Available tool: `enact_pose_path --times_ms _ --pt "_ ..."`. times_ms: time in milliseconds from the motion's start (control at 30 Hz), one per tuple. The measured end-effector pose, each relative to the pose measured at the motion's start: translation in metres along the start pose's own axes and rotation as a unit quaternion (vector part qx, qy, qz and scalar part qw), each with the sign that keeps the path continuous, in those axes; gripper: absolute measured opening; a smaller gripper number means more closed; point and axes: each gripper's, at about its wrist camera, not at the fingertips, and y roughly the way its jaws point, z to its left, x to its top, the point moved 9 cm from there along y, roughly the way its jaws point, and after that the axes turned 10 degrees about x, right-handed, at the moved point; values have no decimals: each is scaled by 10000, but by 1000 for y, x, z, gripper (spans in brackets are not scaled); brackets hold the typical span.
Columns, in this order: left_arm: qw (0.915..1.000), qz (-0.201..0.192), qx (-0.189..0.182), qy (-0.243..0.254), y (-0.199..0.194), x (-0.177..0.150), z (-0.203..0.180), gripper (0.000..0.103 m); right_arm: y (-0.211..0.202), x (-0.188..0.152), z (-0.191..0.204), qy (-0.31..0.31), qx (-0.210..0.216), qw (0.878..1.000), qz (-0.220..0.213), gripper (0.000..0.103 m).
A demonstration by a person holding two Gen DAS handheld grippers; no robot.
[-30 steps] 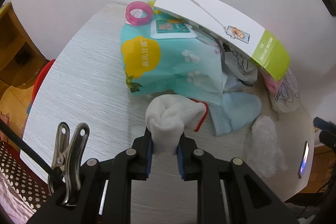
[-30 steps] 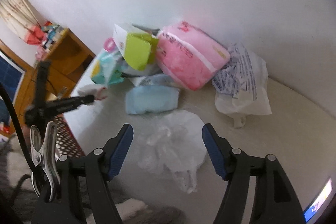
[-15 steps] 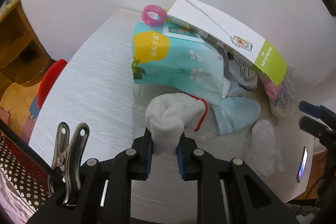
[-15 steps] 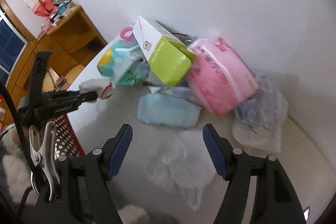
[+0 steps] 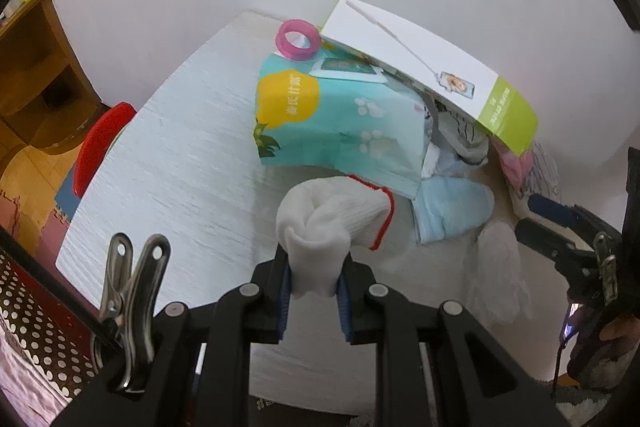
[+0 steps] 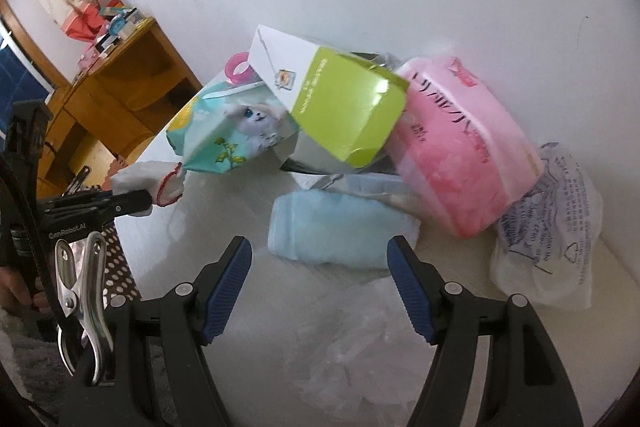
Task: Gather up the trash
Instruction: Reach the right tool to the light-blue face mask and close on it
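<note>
My left gripper (image 5: 313, 301) is clamped on the white sock (image 5: 328, 223), lifted just in front of the teal pack (image 5: 340, 119). My right gripper (image 6: 320, 287), jaws wide and empty, has swung from the clear plastic wrap (image 6: 352, 343) toward the blue pack (image 6: 332, 231) beside the teal pack; that looks like my next pickup. The left gripper's body reads "GenRobot.AI"; other labels are illegible.

You can read "GenRobot.AI" in white on the black body of the left gripper (image 6: 132, 205), left of the teal tissue pack (image 6: 232, 131). That pack's yellow patch (image 5: 289, 95) carries white Chinese characters, too small to make out. The printed plastic bag (image 6: 556, 223), far right of the pack, shows digits "0827" among blurred lines.
</note>
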Motion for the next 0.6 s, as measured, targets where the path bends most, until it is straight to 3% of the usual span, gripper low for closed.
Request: enact_pose_path --times_ms 267,367,600 --pt "9999 -10 60 131 -2 -2 -5 20 29 -6 -2 -372 -193 9980 -482 72" --pt "9999 -114 50 87 -7 -1 -5 20 38 -11 -7 -214 -109 9980 -579 72" --pt "9999 -93 5 -143 -4 -12 6 20 62 -2 -8 -265 -229 9981 -516 78"
